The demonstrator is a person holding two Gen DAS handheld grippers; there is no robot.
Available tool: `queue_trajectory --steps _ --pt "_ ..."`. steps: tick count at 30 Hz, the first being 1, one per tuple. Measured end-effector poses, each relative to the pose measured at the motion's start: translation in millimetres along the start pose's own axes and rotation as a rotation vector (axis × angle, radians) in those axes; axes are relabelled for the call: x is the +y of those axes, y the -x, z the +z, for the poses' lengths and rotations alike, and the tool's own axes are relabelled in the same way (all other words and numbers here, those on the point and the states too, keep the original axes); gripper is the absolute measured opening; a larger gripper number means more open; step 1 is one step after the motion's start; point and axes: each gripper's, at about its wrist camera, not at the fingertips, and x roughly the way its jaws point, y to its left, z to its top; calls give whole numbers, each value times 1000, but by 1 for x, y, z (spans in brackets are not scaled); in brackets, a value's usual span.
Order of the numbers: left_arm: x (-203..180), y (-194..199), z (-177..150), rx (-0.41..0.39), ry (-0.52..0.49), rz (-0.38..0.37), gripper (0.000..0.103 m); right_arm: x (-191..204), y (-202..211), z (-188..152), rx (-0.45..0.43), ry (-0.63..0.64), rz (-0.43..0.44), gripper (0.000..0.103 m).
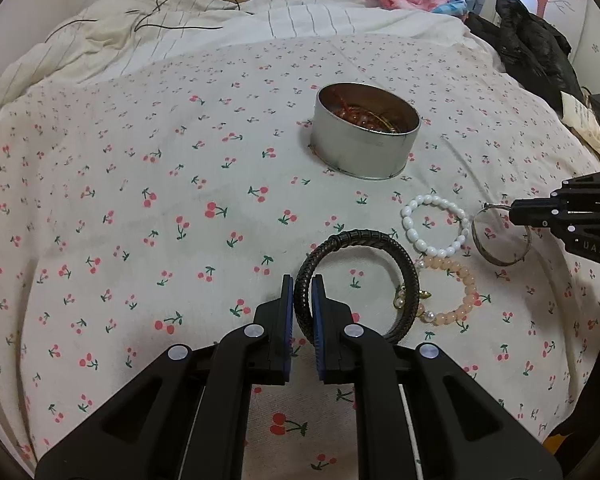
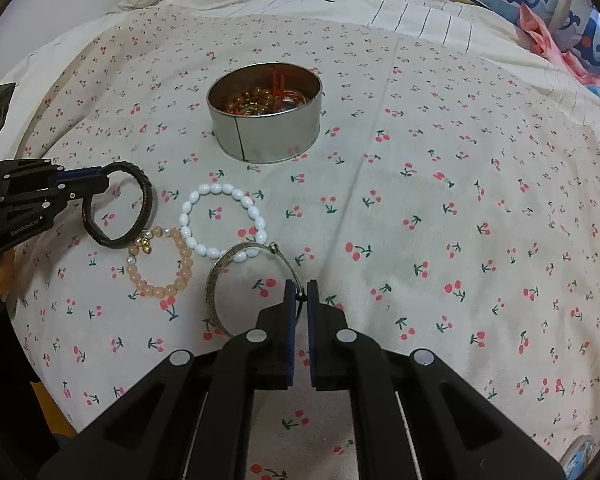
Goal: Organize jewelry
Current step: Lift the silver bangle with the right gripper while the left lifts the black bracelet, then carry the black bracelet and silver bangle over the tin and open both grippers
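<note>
sheet (image 1: 140, 160): cream, red cherry print | tin (image 1: 364, 148): silver | bracelets: black braided (image 1: 360, 236), white beads (image 1: 436, 224), peach beads (image 1: 466, 292)

The tin (image 2: 266, 136) is dull brushed metal, its inner wall shinier, and the bedsheet (image 2: 440, 200) under it is matt printed cloth with soft creases. The black bracelet (image 1: 360, 248) looks like braided leather with a faint sheen; the white beads (image 2: 224, 220) are glossy and smooth, the peach beads (image 2: 172, 280) translucent and glassy with small gold-coloured metal charms, and the bangle (image 2: 220, 276) is thin greyish metal with a textured band. Both grippers (image 1: 302, 292) (image 2: 300, 294) are matt black plastic with blue finger pads and shiny round metal pins.
</note>
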Motion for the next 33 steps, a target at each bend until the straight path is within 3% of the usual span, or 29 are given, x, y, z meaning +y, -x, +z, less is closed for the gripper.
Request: queue_trajectory --steps 16,33 --pt "7 7 6 -22 68 -62 8 -3 13 8 -53 -45 33 6" --pt "-12 16 29 -77 59 -92 8 -19 30 22 -145 -121 26 6"
